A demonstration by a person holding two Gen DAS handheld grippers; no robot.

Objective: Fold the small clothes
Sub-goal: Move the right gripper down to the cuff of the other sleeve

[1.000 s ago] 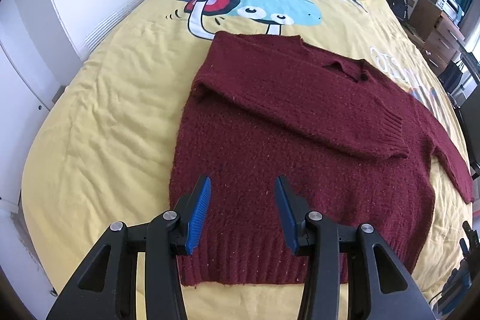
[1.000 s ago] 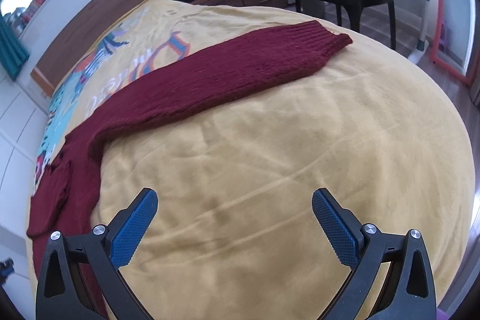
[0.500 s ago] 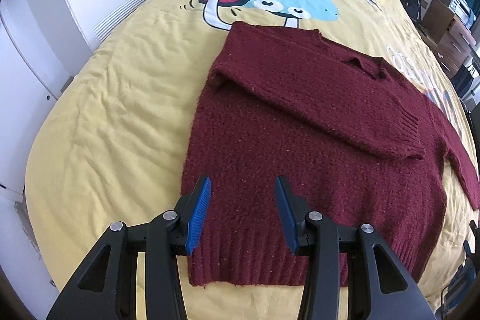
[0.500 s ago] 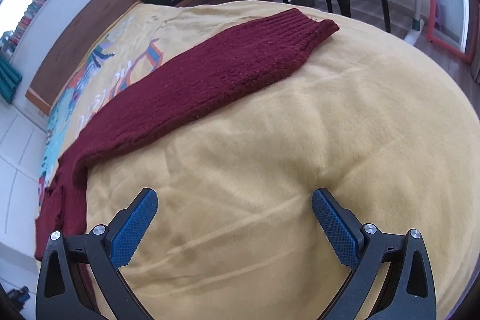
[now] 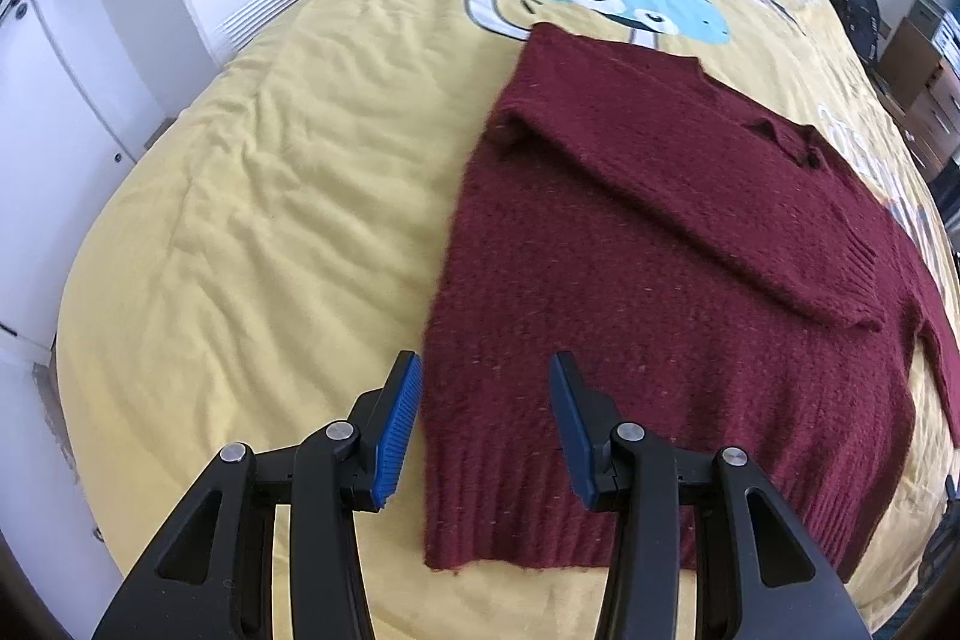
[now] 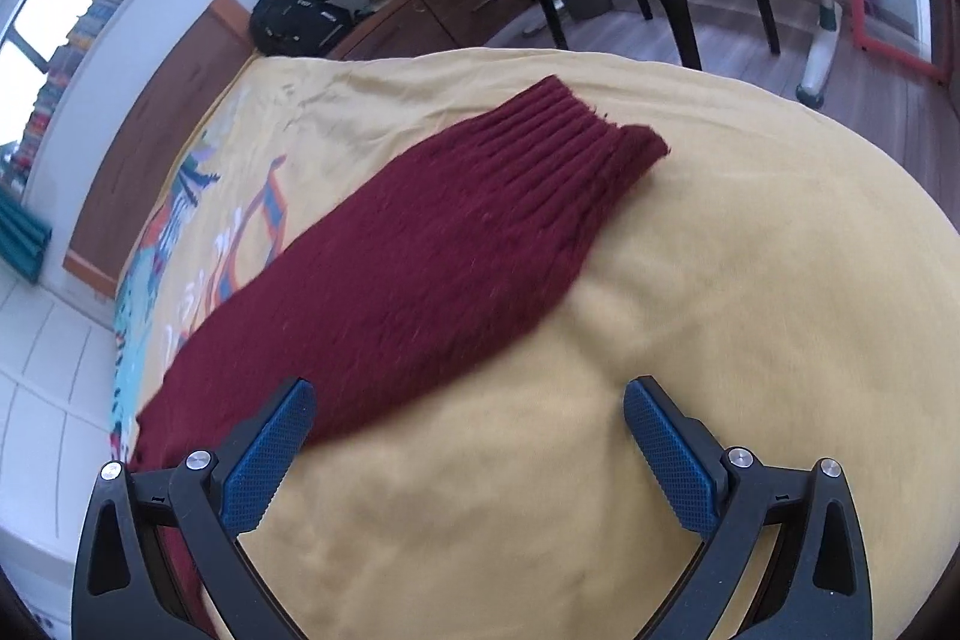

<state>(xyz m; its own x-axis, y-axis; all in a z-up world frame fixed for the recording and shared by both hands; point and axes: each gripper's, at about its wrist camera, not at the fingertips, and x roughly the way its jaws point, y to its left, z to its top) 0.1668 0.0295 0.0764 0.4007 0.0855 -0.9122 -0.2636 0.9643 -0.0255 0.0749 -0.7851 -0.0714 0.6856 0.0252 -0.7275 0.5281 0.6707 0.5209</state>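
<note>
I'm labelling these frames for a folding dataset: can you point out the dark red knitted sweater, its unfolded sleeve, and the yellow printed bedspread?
dark red knitted sweater [image 5: 648, 280]: left wrist view, middle of its body.
unfolded sleeve [image 6: 456, 250]: right wrist view, mid-length of the sleeve.
yellow printed bedspread [image 5: 270, 220]: left wrist view, bare wrinkled area.

Sweater [image 5: 660, 280] right sleeve cut off at frame edge.
</note>
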